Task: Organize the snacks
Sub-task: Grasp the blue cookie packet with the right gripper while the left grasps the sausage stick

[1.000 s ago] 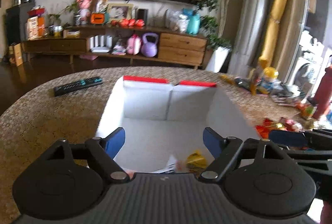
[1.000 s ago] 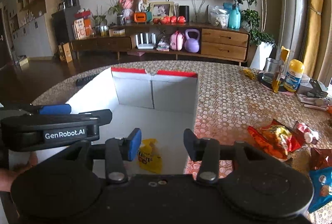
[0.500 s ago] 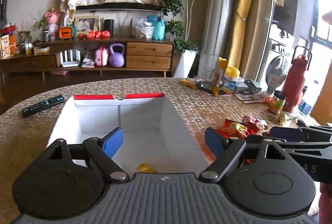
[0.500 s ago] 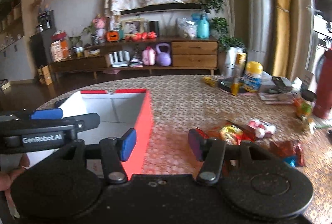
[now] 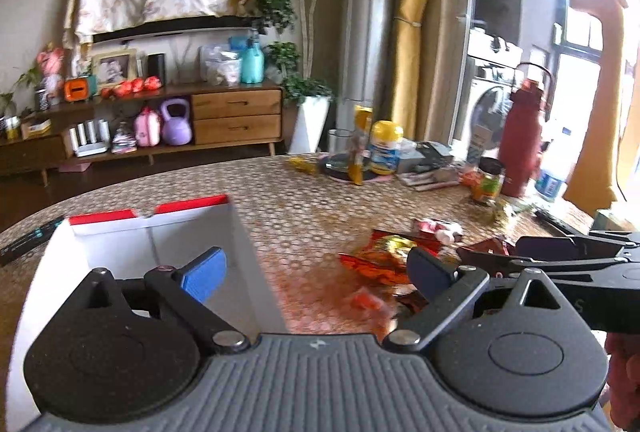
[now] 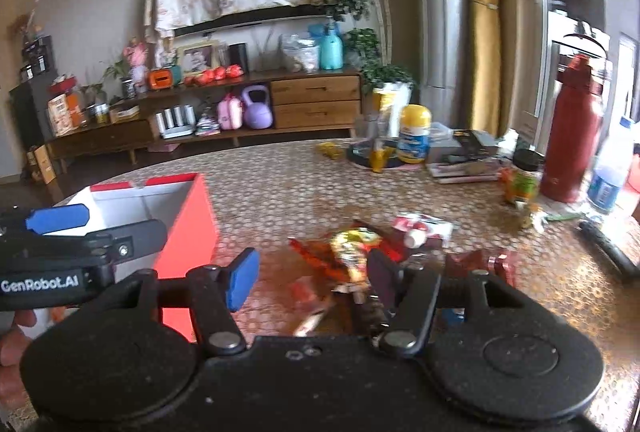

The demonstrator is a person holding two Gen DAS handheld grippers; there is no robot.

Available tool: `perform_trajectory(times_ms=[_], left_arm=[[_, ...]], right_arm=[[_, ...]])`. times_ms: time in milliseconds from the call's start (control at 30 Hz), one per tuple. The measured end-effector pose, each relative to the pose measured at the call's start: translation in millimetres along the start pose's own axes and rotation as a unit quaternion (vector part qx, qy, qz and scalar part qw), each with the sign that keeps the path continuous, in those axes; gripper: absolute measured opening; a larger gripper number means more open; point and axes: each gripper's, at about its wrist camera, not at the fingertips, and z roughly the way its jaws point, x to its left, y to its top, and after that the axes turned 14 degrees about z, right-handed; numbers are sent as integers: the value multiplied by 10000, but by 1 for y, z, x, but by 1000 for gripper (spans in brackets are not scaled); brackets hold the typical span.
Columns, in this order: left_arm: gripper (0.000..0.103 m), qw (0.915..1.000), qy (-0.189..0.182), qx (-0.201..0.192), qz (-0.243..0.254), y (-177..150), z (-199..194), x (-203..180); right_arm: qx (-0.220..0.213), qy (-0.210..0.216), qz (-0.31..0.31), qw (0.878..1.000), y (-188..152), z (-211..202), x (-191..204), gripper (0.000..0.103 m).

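Both grippers over the table, nothing held. Left gripper jaws wide and still opening, empty, straddling the right wall of the red-and-white box. Right gripper jaws partway apart, opening, empty, above the snack packets scattered on the table just right of the box. Red bottle stands at the far right.

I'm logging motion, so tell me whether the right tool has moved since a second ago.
Yes. The right tool swung rightward: it was over the red-and-white box, which now sits to its left, and it is now over the snack packets, jaws opening, nothing held.
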Motion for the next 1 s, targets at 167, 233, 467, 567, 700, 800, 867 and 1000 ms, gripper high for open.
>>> perform_trajectory(times_ms=[167, 233, 467, 567, 700, 800, 867, 1000], left_arm=[[98, 9997, -217, 24, 138, 4, 11, -21], [98, 9994, -287, 53, 203, 5, 16, -29], [98, 9980, -474, 153, 394, 5, 35, -54], [98, 9973, -531, 209, 472, 3, 45, -62], [98, 9962, -602, 308, 554, -2, 58, -71], [98, 9957, -625, 376, 572, -5, 66, -77], [98, 9953, -647, 438, 575, -8, 71, -78], [98, 9946, -674, 548, 568, -12, 82, -82]], right_arm=[[-29, -270, 187, 9995, 1, 0, -24, 63], [-30, -375, 257, 9990, 1, 2, -33, 64], [-33, -684, 449, 9966, -2, 8, -61, 67], [1, -811, 533, 9953, -5, 12, -73, 69], [59, -971, 615, 9933, -8, 17, -86, 70], [95, -1061, 669, 9921, -10, 21, -94, 71], [118, -1117, 704, 9912, -11, 23, -99, 71], [167, -1193, 746, 9899, -13, 27, -107, 72]])
